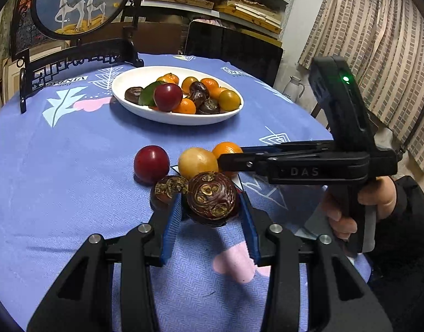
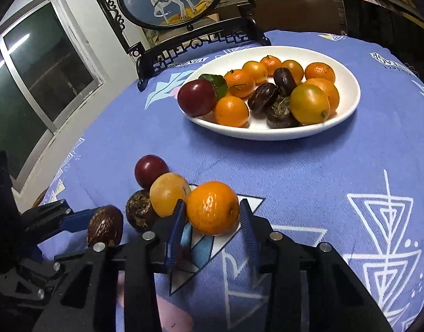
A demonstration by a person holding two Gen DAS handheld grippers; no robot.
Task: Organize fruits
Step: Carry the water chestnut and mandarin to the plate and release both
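While the white oval plate (image 2: 347, 102) sat far back on the blue-clothed worktop (image 1: 73, 166), heaped with oranges, two-tone plums and dark chestnut-like fruits, a loose cluster lay nearer: a red plum (image 1: 151, 164), a yellow fruit (image 1: 197, 163), an orange (image 2: 212, 207) and a small brown fruit (image 1: 167, 191), packed close together. A round deer picture in a black carved stand (image 1: 73, 5) stood behind the plate.

The left gripper (image 1: 210, 207) had its blue-padded fingers (image 1: 170, 221) set either side of a large dark brown fruit (image 1: 212, 199), grasping it, apparently raised just off the cloth; the small brown fruit pressed against the left finger. The right gripper (image 2: 213, 221) had its fingers wide apart around the orange, each pad close beside it, but whether they touched could not be told. The yellow fruit crowded its left finger.

The right gripper's body read "DAS" in the left view. Upside-down lettering on the cloth near the stand was too distorted to read.
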